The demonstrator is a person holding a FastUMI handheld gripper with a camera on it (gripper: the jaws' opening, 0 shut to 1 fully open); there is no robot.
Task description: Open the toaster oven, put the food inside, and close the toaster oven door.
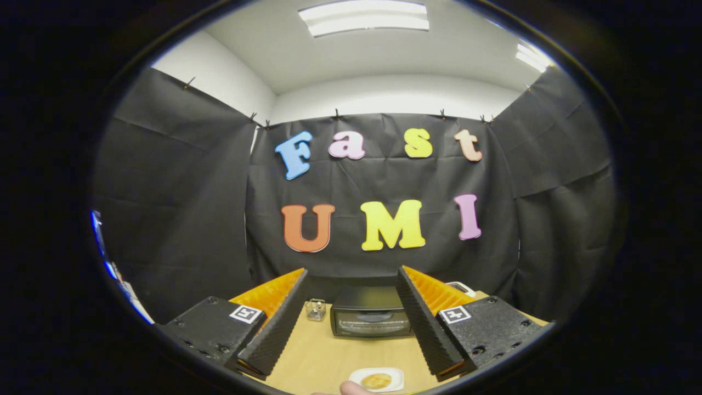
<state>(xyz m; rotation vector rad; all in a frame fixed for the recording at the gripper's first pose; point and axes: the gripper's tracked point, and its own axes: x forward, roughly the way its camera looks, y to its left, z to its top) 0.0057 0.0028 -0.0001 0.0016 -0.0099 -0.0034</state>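
From where I sit, the gripper [351, 323] hangs above the near part of a light wooden table [318, 356], its two fingers spread wide with nothing between them but bare tabletop. The ribbed black pads [277, 329] face each other across that gap, backed by orange ridged plastic, and each finger block carries a small square marker on top.

The toaster oven [371, 317] sits at the far side of the table, beyond the fingertips and roughly centred between them. Its door is closed; I see the dark glass front with a pale line running across it. Its right end is hidden behind the right finger.

Just left of the oven stands a small clear glass jar [316, 309], close beside it but not touching as far as I can tell.

The food [377, 380], a round golden-brown piece, lies on a small white plate [395, 376] at the near edge of the table, nearer than the fingertips. A fingertip of a person's hand [351, 389] shows just left of the plate.
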